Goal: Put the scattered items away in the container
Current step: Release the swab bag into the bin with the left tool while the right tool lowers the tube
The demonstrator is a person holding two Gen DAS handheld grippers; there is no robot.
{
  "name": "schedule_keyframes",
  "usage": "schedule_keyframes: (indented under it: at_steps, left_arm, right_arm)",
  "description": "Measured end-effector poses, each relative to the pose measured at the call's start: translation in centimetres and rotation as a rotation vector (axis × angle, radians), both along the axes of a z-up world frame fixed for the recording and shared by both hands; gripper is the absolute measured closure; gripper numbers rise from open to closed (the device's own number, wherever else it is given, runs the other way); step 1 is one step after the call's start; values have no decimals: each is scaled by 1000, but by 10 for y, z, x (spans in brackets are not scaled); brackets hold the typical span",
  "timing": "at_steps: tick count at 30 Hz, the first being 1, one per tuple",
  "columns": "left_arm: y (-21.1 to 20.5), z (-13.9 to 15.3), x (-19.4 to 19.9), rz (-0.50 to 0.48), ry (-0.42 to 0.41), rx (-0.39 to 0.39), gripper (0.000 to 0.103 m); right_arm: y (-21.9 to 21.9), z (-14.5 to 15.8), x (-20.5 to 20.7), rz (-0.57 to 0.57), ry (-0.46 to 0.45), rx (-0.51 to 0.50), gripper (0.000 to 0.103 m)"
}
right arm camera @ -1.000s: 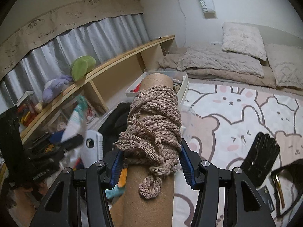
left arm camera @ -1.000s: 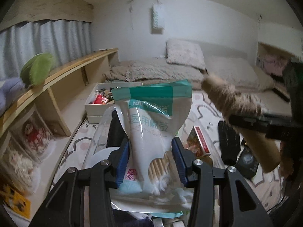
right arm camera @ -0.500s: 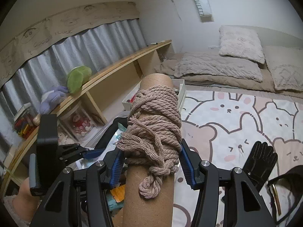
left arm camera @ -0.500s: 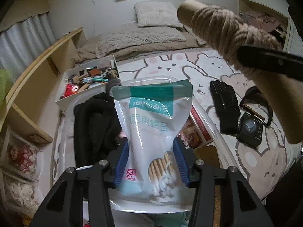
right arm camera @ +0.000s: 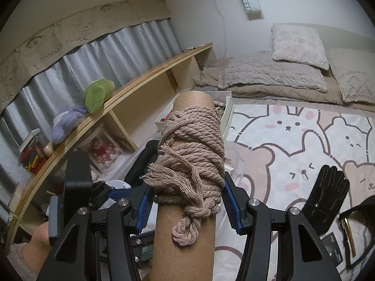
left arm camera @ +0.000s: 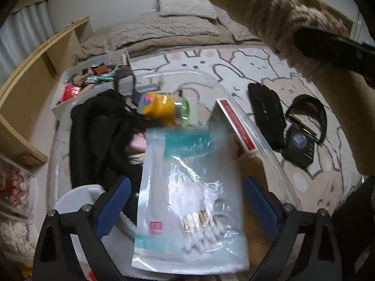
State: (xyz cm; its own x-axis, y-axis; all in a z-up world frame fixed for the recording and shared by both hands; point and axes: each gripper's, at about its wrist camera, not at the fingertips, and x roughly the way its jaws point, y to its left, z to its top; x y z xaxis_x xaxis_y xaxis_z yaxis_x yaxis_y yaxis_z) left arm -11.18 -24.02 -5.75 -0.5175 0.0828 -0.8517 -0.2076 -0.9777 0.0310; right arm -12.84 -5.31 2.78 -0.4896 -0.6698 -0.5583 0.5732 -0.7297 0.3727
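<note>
In the left wrist view my left gripper [left arm camera: 187, 201] points down over a clear plastic container [left arm camera: 271, 149]. Its jaws are opening wide. A blurred bag of cotton swabs [left arm camera: 192, 187] lies between them, free of both blue pads, on top of the container's contents. Those contents include a black garment [left arm camera: 98, 140], a yellow jar with a green lid [left arm camera: 164, 110] and a red-and-white box [left arm camera: 236, 124]. My right gripper [right arm camera: 187, 201] is shut on a cardboard tube wound with beige rope [right arm camera: 187, 245]. This tube [left arm camera: 269, 18] hangs above the container's right side.
A black glove [left arm camera: 267, 112], a black strap and a dark case [left arm camera: 300, 145] lie on the animal-print mat to the right. A white box of small items [left arm camera: 89, 82] stands behind the container. A wooden shelf [right arm camera: 145, 77] runs along the left, with bedding at the back.
The left gripper tipped down over the container and spread its jaws, letting go of the swab bag, which dropped flat. The right gripper kept still with the rope tube.
</note>
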Motion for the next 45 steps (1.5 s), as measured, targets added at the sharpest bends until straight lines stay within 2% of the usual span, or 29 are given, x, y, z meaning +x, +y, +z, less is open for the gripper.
schedule_keyframes:
  at_steps: [3, 10, 18, 22, 26, 31, 38, 39, 40, 42, 45]
  left_arm:
    - [6, 0, -2, -5, -11, 21, 4]
    - [4, 18, 10, 8, 42, 45, 4]
    - [-16, 43, 46, 72, 151, 62, 4]
    - [-31, 51, 70, 126, 207, 77, 4]
    - [-45, 54, 91, 155, 230, 107, 4]
    - [-56, 51, 106, 183, 242, 89, 4]
    - [-69, 46, 116, 206, 242, 89, 4]
    - [-71, 46, 117, 211, 242, 90, 4]
    - [-73, 46, 118, 218, 243, 90, 4]
    - [-76, 46, 120, 231, 245, 91, 4]
    - [-81, 47, 122, 247, 244, 93, 4]
  right_arm:
    - [4, 4, 3, -10, 4, -8, 48]
    - [10, 8, 5, -29, -8, -22, 48]
    - [3, -2, 9, -48, -104, -77, 48]
    - [-6, -22, 1, -107, -241, -142, 48]
    - [-21, -40, -2, -176, -289, -149, 48]
    - [-33, -62, -3, -287, -361, -170, 48]
    - [-44, -79, 1, -500, -341, -161, 47]
    - [-47, -82, 0, -508, -350, -166, 43]
    - [-51, -86, -1, -494, -366, -173, 25]
    - [-60, -86, -1, -421, -369, -186, 3]
    - [-67, -73, 5, -325, -303, -151, 3]
